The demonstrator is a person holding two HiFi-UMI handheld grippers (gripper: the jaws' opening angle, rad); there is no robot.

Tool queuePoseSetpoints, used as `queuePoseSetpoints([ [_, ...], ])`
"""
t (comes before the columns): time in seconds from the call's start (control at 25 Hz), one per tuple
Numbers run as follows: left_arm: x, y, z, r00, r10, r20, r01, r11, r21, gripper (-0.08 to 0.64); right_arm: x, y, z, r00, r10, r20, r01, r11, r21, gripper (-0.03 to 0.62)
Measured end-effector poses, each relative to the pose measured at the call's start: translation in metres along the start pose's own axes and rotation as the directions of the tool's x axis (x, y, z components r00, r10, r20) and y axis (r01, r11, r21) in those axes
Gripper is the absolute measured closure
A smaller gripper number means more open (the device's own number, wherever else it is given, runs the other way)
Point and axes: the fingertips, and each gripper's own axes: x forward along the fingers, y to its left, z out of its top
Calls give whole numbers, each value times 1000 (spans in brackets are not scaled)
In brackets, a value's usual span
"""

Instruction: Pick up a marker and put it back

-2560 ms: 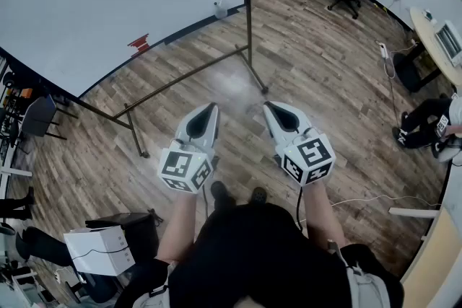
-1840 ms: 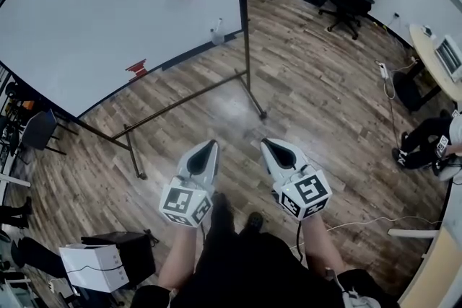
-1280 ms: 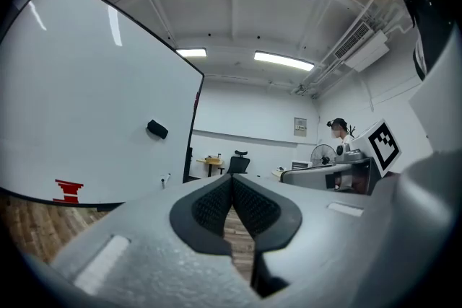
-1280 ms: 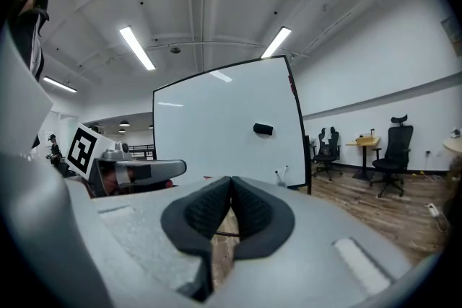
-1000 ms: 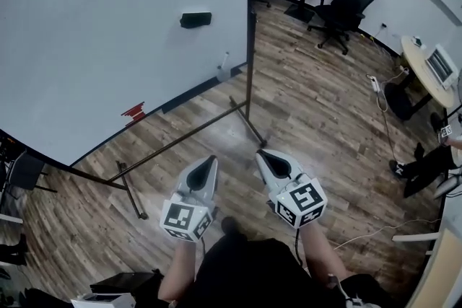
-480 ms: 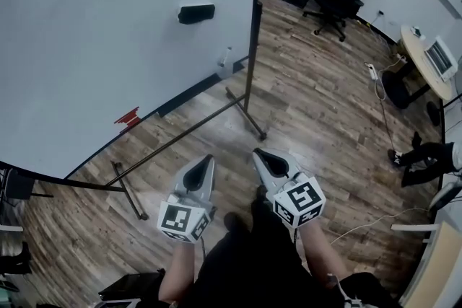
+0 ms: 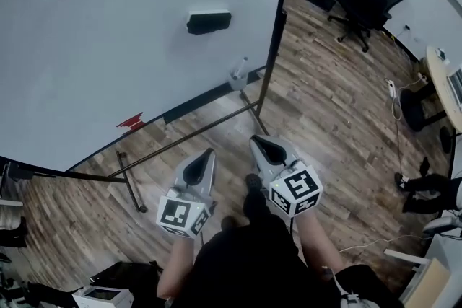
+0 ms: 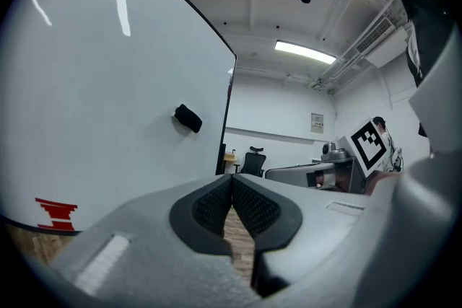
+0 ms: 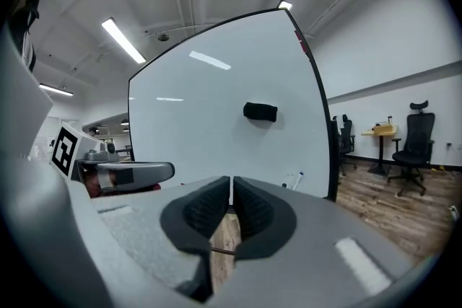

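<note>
Right gripper [image 7: 255, 141]: your jaws have just been opening a crack, nothing between them.
Left gripper [image 7: 208, 155]: your jaws pressed together, empty.
Marker [image 7: 241, 66]: at whiteboard's [image 7: 108, 47] lower edge.

Item under inspection: one slim white-barrelled marker [image 7: 242, 63], the sole marker seen. It stands with its lower end seated in a small pale holder [image 7: 236, 75] fixed at the bottom edge of the large white whiteboard [image 7: 108, 47], close to the board's right-hand dark frame post [image 7: 273, 32]. The right gripper view shows the marker [image 9: 294, 180] leaning, its upper end tilted towards the post; the tip appears blue. Print on the barrel is too small to read.
</note>
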Motion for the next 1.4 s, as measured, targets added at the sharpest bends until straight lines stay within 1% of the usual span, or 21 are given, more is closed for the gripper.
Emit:
queuePoseSetpoints([
  [0.16, 40, 13, 8, 998, 57, 9, -57, 998, -1, 549, 29, -38, 13, 999, 46, -11, -46, 999, -16, 574],
  [0.24, 59, 15, 11, 997, 82, 7, -82, 997, -2, 549, 41, -56, 13, 998, 67, -22, -67, 997, -21, 571],
  [0.36, 84, 17, 8, 994, 112, 3, -112, 994, 8, 549, 60, -82, 5, 994, 96, -50, -97, 995, -17, 561],
  [0.52, 113, 28, 3, 986, 165, -6, -165, 986, 3, 549, 89, -113, -7, 986, 134, -94, -135, 991, -5, 553],
  [0.72, 126, 44, -8, 977, 210, -16, -211, 978, -3, 549, 121, -128, -20, 978, 157, -137, -164, 985, -48, 527],
  [0.92, 137, 66, -10, 973, 229, -32, -230, 973, -19, 549, 157, -138, -30, 976, 140, -169, -158, 983, -96, 508],
  [1.12, 148, 82, -17, 977, 206, -60, -207, 978, -12, 549, 182, -146, -46, 974, 82, -213, -116, 982, -152, 491],
  [1.4, 157, 101, -18, 980, 183, -75, -184, 983, -14, 549, 209, -155, -59, 971, 26, -239, -70, 981, -179, 482],
])
